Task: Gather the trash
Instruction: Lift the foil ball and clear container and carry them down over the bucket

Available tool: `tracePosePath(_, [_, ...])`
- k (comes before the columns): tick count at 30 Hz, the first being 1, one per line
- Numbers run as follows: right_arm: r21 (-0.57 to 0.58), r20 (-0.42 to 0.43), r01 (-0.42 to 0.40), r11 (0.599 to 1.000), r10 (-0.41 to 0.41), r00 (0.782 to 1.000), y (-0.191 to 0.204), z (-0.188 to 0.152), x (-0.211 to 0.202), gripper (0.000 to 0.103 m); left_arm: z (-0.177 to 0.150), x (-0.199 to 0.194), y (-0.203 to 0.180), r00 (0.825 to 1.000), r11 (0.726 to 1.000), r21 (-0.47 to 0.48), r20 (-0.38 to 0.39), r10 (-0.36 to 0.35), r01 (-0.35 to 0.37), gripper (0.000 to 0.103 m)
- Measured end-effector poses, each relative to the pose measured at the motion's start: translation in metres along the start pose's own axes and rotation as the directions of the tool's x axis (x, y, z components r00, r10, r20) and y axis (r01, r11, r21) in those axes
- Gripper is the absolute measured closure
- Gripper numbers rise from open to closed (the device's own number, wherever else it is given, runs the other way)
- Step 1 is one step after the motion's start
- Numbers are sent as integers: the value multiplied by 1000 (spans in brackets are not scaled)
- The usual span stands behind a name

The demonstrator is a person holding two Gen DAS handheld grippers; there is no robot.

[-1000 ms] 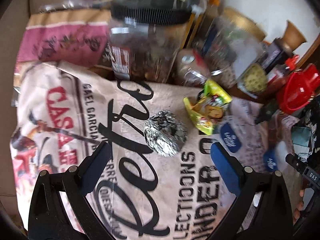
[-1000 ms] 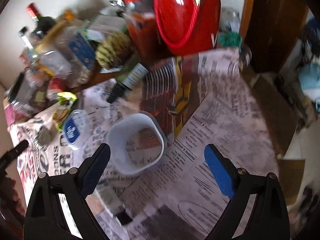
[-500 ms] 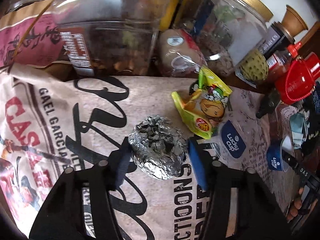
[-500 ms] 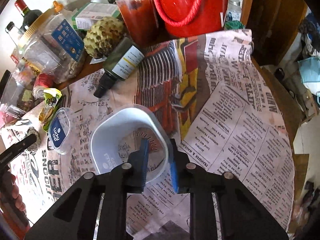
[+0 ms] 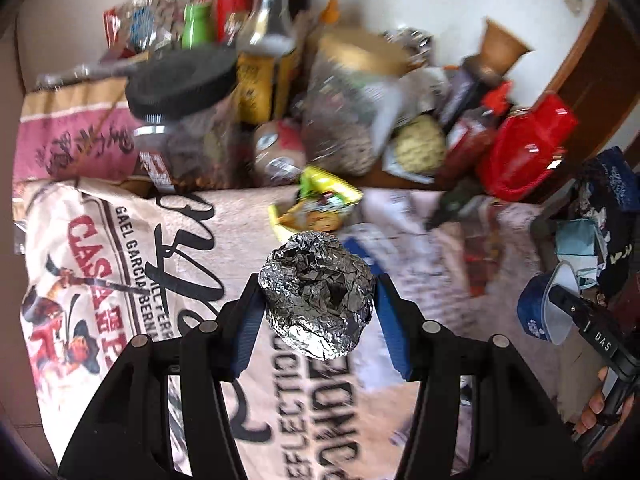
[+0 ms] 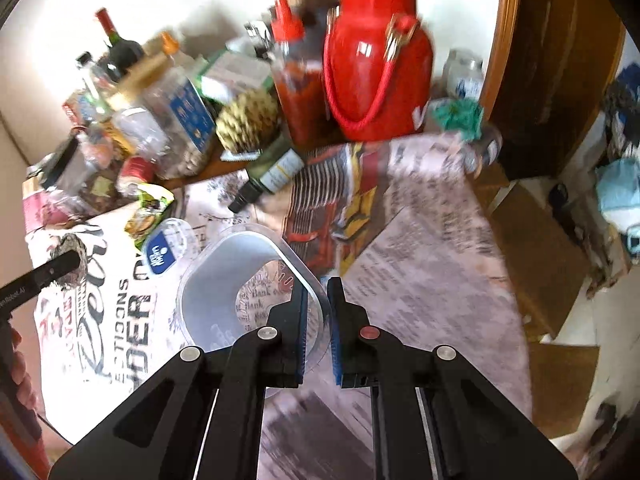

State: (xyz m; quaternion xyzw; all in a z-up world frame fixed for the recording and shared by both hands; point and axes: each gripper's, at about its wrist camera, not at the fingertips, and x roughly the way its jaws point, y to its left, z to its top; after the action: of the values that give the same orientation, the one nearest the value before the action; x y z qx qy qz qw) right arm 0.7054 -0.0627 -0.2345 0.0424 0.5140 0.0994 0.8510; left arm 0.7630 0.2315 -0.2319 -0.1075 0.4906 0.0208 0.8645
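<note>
My left gripper [image 5: 318, 300] is shut on a crumpled foil ball [image 5: 318, 294] and holds it above the newspaper-covered table [image 5: 180, 240]. My right gripper [image 6: 318, 316] is shut on the rim of a clear plastic tub [image 6: 228, 280], lifted off the table; the tub also shows at the right of the left wrist view [image 5: 548, 308]. A yellow-green snack wrapper [image 5: 320, 206] lies behind the foil ball and shows in the right wrist view [image 6: 150, 210]. A plastic cup with a blue label [image 6: 168, 248] lies beside the wrapper.
Jars [image 5: 188, 120], bottles [image 6: 272, 176] and a red jug [image 6: 376, 64] crowd the back of the table. A dark wooden door frame [image 6: 540, 60] stands at the right. Cardboard [image 6: 540, 248] lies on the floor beyond the table edge.
My left gripper closed on the foil ball and lifted it off the newspaper. My right gripper closed on the tub's rim and raised it.
</note>
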Motion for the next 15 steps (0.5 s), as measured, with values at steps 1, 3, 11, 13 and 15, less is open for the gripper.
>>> tracePosePath(1, [-12, 16, -2, 1000, 2, 1000, -3, -3, -13, 94, -2, -12, -9, 1000, 1000, 4, 20, -1, 1, 49])
tracePosePath(3, [-29, 50, -5, 1000, 7, 999, -8, -3, -30, 94, -8, -38, -28, 998, 1000, 17, 65, -1, 0, 49])
tracePosePath(11, [-106, 208, -40, 994, 61, 976, -34, -23, -119, 94, -55, -142, -99, 973, 999, 31, 231, 10, -18, 49])
tracePosePath(13, [-133, 248, -43, 990, 75, 966, -37, -29, -140, 94, -73, -168, -115, 962, 999, 23, 271, 15, -22, 49])
tracePosePath(15, [-162, 285, -54, 985, 99, 953, -41, -37, -162, 94, -93, -194, -128, 950, 1000, 11, 313, 20, -25, 49])
